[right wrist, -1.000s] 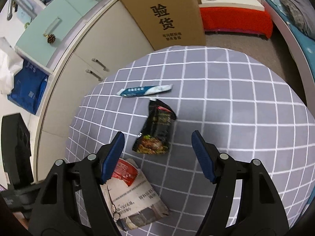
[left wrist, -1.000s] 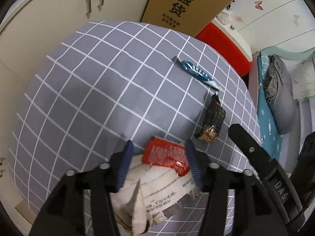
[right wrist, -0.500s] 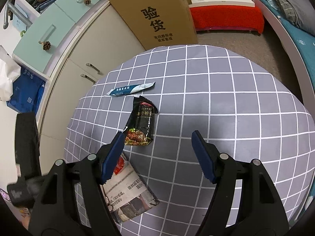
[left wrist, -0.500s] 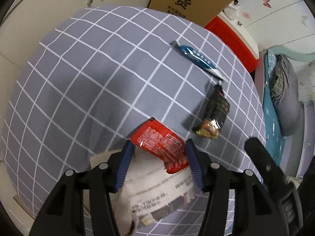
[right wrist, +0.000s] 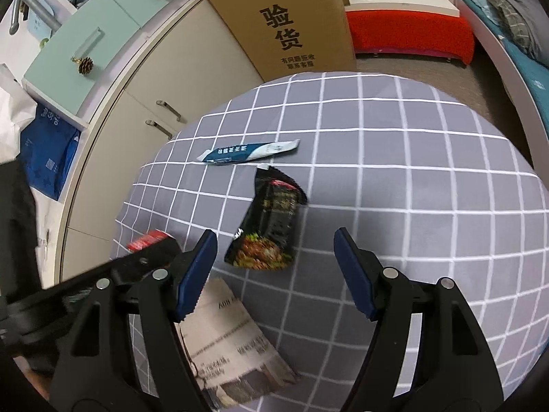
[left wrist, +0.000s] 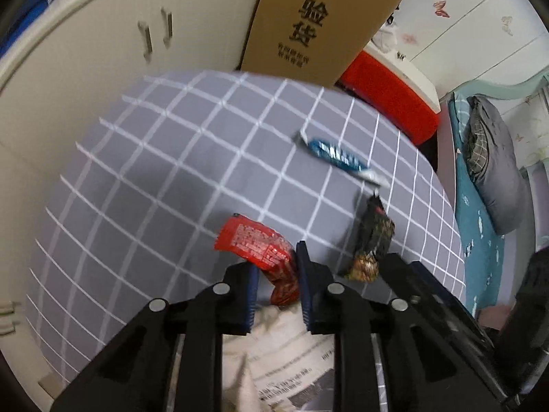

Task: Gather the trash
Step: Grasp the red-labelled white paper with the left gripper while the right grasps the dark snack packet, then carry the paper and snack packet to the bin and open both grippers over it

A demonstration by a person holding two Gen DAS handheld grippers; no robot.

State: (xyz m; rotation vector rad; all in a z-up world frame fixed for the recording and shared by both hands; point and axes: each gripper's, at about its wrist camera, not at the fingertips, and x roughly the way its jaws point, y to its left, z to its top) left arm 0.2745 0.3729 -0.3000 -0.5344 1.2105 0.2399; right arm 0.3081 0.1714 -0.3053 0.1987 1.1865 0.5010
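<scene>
A red wrapper (left wrist: pixel 254 242) sits crumpled between the blue pads of my left gripper (left wrist: pixel 278 264), whose jaws are closing and pressing on it. Its free end sticks out over the grey checked tablecloth (left wrist: pixel 154 189). A folded newspaper (left wrist: pixel 291 353) lies under that gripper. My right gripper (right wrist: pixel 274 240) stands open, hovering just in front of a black snack packet (right wrist: pixel 274 213) that lies flat on the cloth. A blue and white sachet (right wrist: pixel 247 151) lies beyond it. The red wrapper (right wrist: pixel 147 238) shows at the left in the right wrist view.
A tall cardboard box (right wrist: pixel 291 24) leans against cream cabinets (right wrist: pixel 154 103) behind the table. A red bench (right wrist: pixel 405 34) and a bed with a grey pillow (left wrist: pixel 494 171) stand to the right. The tablecloth's far edge (right wrist: pixel 377 79) drops off to the floor.
The left jaws have narrowed onto the red wrapper, which has bent and risen off the newspaper. The right gripper stays open, with the black packet shifting slightly in its view.
</scene>
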